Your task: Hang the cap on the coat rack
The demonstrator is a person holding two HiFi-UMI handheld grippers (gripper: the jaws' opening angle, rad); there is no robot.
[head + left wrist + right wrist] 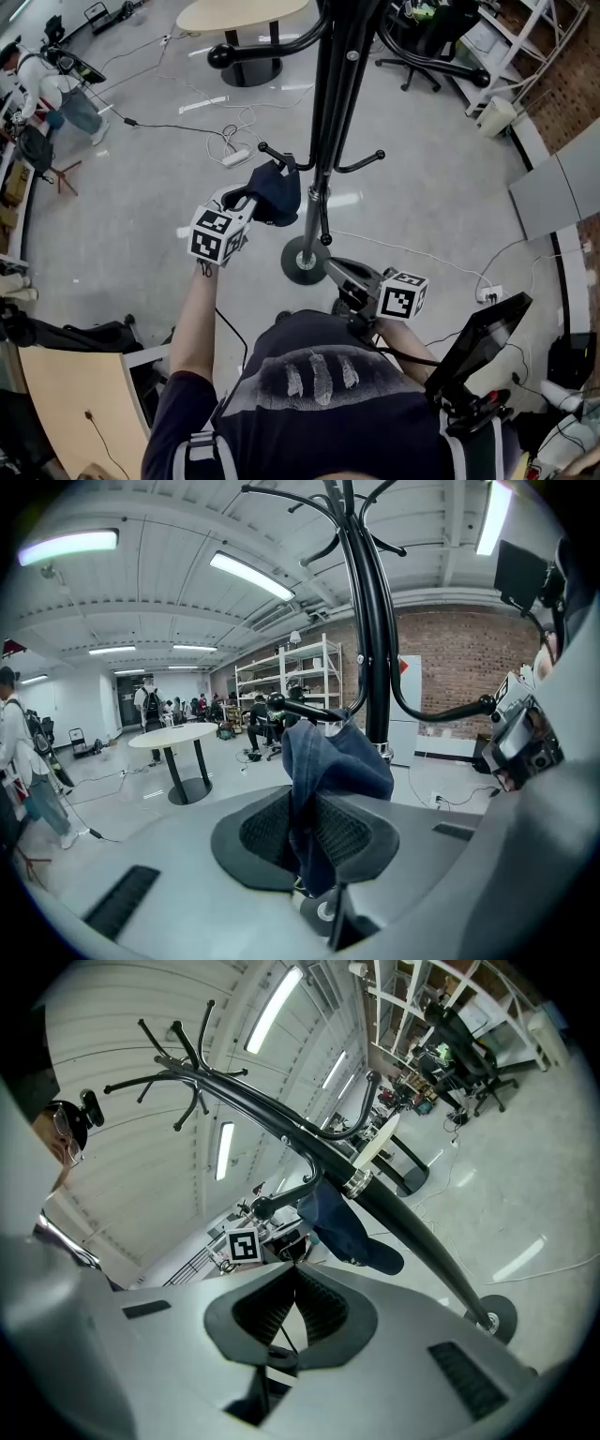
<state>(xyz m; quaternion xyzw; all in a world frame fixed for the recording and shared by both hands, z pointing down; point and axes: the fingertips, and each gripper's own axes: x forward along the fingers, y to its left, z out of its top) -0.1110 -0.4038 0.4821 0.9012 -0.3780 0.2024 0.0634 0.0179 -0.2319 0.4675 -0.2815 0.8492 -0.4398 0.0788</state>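
Overhead, the cap (277, 190) hides where the left tool (314, 832) clamps it.

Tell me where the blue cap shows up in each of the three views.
Head view: the cap sits left of centre, beside the coat rack pole.
Left gripper view: the cap is at centre, in front of the pole.
Right gripper view: the cap is at centre, just under the slanting pole.
Shared landmark: the black coat rack pole, next to the cap in all three.
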